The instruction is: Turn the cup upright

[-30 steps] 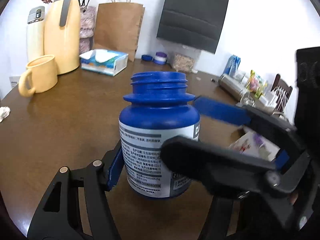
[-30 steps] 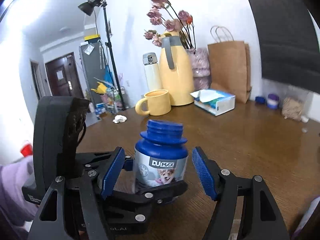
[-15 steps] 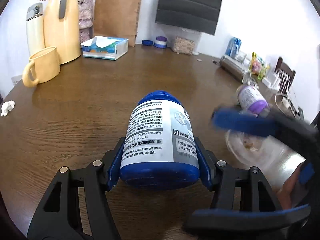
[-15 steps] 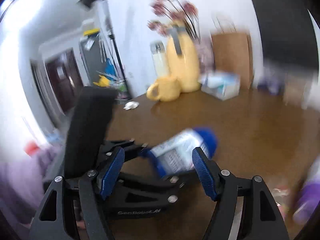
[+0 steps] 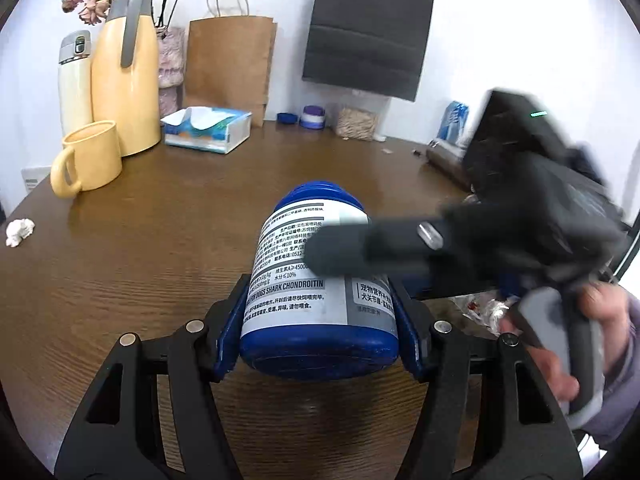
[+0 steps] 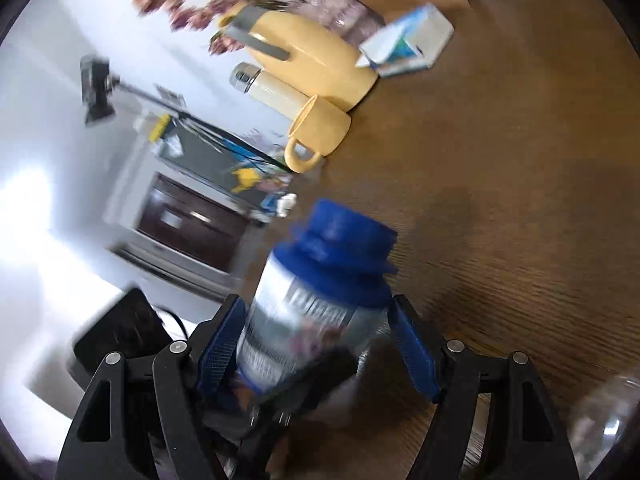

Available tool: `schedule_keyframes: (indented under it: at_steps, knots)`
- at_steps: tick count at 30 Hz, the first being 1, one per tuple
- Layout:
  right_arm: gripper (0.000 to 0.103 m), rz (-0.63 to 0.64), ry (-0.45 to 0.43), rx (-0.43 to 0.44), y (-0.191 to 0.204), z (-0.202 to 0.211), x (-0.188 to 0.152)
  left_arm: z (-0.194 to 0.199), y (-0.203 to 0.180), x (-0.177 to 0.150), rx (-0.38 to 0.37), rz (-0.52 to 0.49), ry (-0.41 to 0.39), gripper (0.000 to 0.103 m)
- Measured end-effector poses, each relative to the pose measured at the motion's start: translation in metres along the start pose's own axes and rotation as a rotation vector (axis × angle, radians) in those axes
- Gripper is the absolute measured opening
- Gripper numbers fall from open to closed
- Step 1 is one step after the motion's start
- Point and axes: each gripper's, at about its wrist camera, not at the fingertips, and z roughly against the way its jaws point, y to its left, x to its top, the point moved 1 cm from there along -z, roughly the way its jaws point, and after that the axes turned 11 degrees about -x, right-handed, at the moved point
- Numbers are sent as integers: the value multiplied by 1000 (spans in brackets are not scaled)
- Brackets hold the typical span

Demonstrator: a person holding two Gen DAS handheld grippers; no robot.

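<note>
A blue bottle with a white label and no cap lies tipped over above the brown table, base toward the left wrist camera and open mouth pointing away. My left gripper is shut on its lower body, a blue pad on each side. A blurred black finger of my right gripper crosses over the label from the right. In the right wrist view the bottle lies slanted between the spread blue pads of my right gripper, which is open; the view is rolled and blurred.
A yellow mug, yellow jug and cream thermos stand at the far left. A tissue box, brown paper bag and black bag line the back. A hand holds the right gripper's handle.
The bottle stood upright in my left gripper a second ago; it has tipped forward, mouth away. My right gripper drew back, then rolled and came in around the bottle.
</note>
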Motion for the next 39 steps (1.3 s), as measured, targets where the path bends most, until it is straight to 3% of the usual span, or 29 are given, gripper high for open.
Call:
schedule_keyframes:
  at_steps: [3,7,11,13,16,21,25,28,32,36,39]
  knots:
    - [70,-62,-32,51,-13,-2,3,0,1,1,-27,10,-6,59]
    - [69,27,-77,-41,1,1,3,-7,5,1,-47,35,27,60]
    - [69,323,-210,-334,43,14,-3,-5,5,0,-41,37,26,70]
    - [69,519,-290,-554,66,13,-14,-5,5,1,-32,41,29,70]
    - [69,663,-332,-700,74,8,-29,-8,6,1,-11,48,43,70]
    - [70,717,-360,-735,69,16,-46,-27,-8,-10,43,-8,168,70]
    - [70,738,-339,-746,72,11,-57,-22,-10,-17,38,8,187,74]
    - [70,754,-327,-764,75,5,-61,-19,-15,-24,95,-21,198,77]
    - [70,741,-339,-785,77,9,-61,-14,-16,-24,102,-17,173,77]
    - [79,703,-378,-794,80,24,-68,-3,-13,-23,116,7,126,79]
    - [80,648,-397,-846,84,41,-80,7,-12,-23,170,14,71,87]
